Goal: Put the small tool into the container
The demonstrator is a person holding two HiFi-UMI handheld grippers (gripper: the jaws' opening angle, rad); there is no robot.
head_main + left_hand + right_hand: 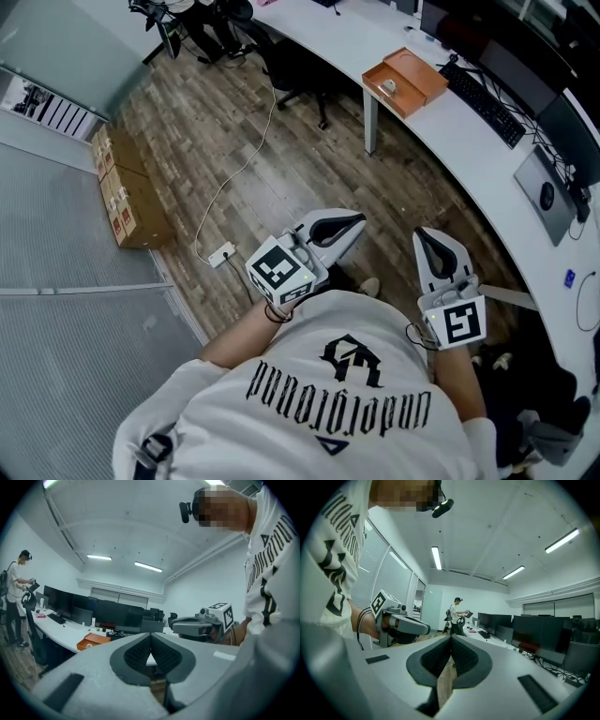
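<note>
**Head view.** The person stands on the wood floor [234, 159], well apart from the curved white counter [450, 131]. The left gripper [354, 225] and right gripper [427, 239] are held close to the body, and neither carries anything. An orange container [419, 75] sits at the counter's near edge. A small pale item lies in its nearer half and is judged to be the tool [388, 86]. It is too small here to make out its shape.

**Left gripper view.** The jaws are closed pad to pad with nothing between them. The container [93, 641] shows far off on the counter, and the right gripper [197, 626] hangs just beside.

**Right gripper view.** The jaws are likewise closed and empty. A second person [457, 616] stands at the counter's far end.

**Handling (judgement).** The tool looks light and probably rigid, so little force should be needed. Being small and low, it could slip or skid. A hold across its middle with the jaw tips seems best, approaching from above and clear of the container wall.
</note>
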